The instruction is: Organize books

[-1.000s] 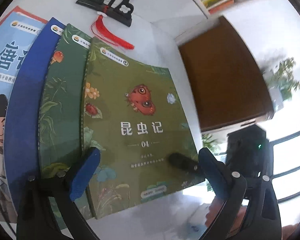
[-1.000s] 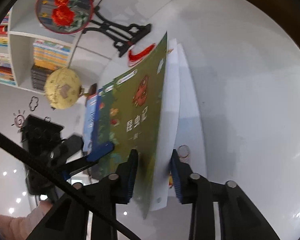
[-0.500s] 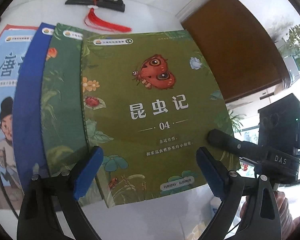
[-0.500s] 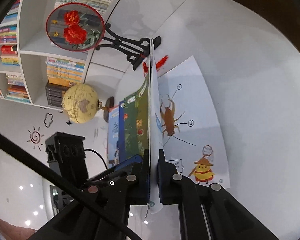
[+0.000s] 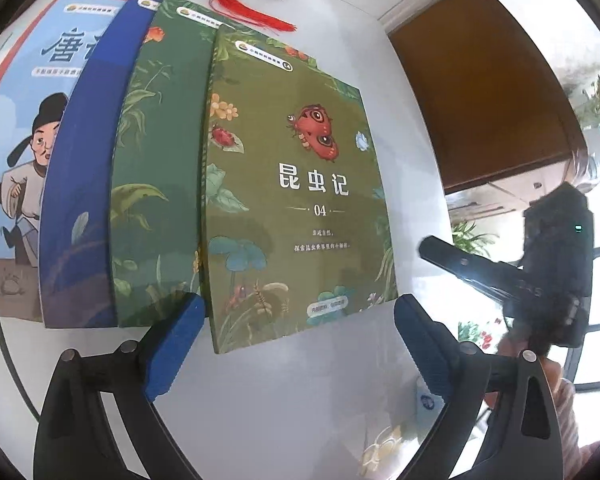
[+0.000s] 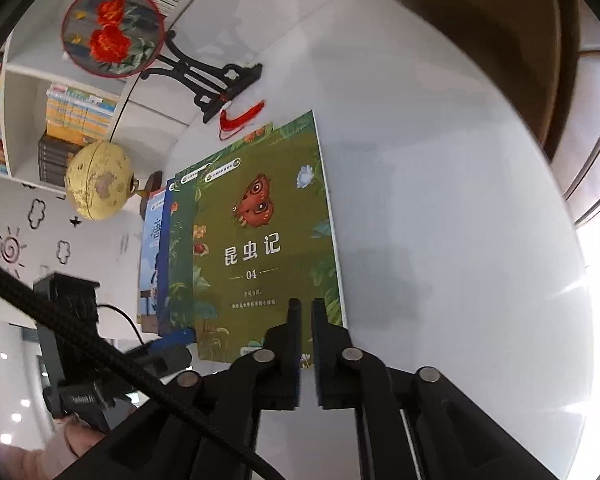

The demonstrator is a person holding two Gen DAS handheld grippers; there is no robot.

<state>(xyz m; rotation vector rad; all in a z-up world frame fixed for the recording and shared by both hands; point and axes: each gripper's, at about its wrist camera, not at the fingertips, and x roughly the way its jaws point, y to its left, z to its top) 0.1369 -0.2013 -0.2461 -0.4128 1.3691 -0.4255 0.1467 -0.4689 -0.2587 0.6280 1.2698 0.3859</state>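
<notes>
The green book (image 5: pixel 292 200) lies closed and flat on the white worktop (image 5: pixel 300 400), topmost and rightmost of four overlapping books fanned out to its left. Its long axis runs away from both claws, its near short edge facing them. The left claw (image 5: pixel 296 344) is released, its blue pads spread wide just short of that near edge, centred on it. The right claw (image 6: pixel 306 344) is clenched on nothing, its tips over the book's near right corner. The left claw looks better placed to take the book by its near edge
</notes>
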